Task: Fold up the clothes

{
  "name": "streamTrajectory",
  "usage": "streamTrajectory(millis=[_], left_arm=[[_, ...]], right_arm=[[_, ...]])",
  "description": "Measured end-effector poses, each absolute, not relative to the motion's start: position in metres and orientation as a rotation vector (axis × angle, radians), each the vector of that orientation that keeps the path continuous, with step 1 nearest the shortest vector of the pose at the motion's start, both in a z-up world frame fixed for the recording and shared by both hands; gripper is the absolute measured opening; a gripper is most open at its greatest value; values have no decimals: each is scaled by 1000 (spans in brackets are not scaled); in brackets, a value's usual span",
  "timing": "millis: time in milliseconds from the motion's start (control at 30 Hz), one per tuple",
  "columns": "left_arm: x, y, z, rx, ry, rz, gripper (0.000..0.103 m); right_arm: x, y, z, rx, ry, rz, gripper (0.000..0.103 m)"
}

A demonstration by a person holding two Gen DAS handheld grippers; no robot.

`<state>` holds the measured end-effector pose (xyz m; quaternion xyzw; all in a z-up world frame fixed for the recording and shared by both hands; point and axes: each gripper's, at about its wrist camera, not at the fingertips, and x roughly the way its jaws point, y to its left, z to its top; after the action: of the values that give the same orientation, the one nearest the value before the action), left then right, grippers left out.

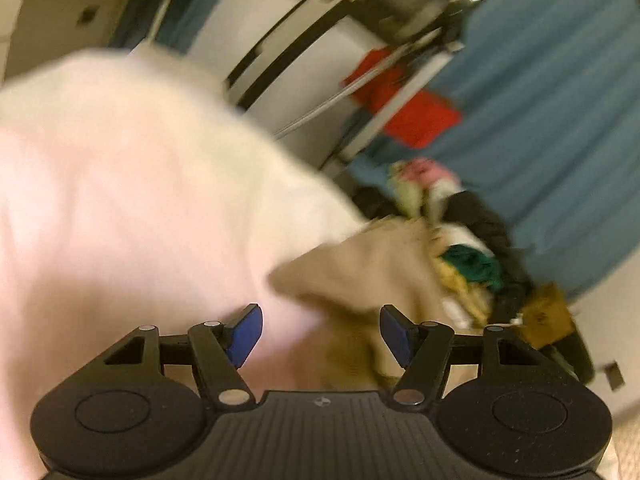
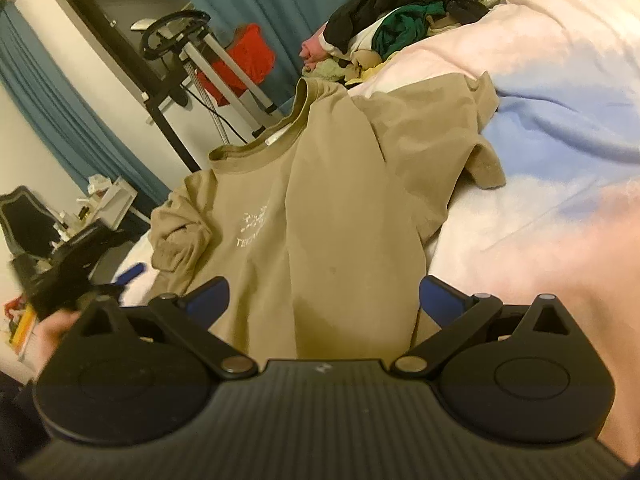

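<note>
Tan T-shirt [image 2: 320, 200] spread on bed [image 2: 540, 140], both grippers empty

Right gripper [image 2: 324, 300] over shirt hem, fingers [image 2: 208, 296] apart, nothing held. Left gripper [image 1: 320, 334] likewise spread wide, clear of fabric; view blurred. Shirt lying chest-up, collar toward clothes pile [image 2: 400, 28] at far end of bed

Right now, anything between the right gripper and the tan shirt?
Nothing visible. The right gripper is open with the tan shirt lying directly ahead on the bed, its hem between the fingers. The clothes pile sits beyond the shirt.
</note>
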<state>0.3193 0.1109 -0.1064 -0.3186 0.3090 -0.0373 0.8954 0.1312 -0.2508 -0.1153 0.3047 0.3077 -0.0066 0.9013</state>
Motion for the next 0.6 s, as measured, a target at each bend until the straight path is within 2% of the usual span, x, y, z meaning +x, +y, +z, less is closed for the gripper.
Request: streamTrajectory(millis=[67,100,133,167,200,233,600], left_arm=[[328,107,-110,-666,630,-82,66],[333,106,-110,-660,627,-91,58],[338,104,-105,-628,633,-119,38],[343,102,-100,-596,639,-147,24],[347,102,-94,-567,642,-167,13],[350,108,-86,-544,639,-163,8],[402,190,8,-253,638,88,5]], right_arm=[[134,-250,-118,619,648,-17,103],[135,-249,-120,617,654,-19,103],[136,-249,-122,614,660,-21,103],[138,-248,-124,613,667,-22,103],[138,-248,-126,613,674,-20,103],[139,-246,-127,608,681,-16,103],[148,-238,-133,534,717,-16,103]])
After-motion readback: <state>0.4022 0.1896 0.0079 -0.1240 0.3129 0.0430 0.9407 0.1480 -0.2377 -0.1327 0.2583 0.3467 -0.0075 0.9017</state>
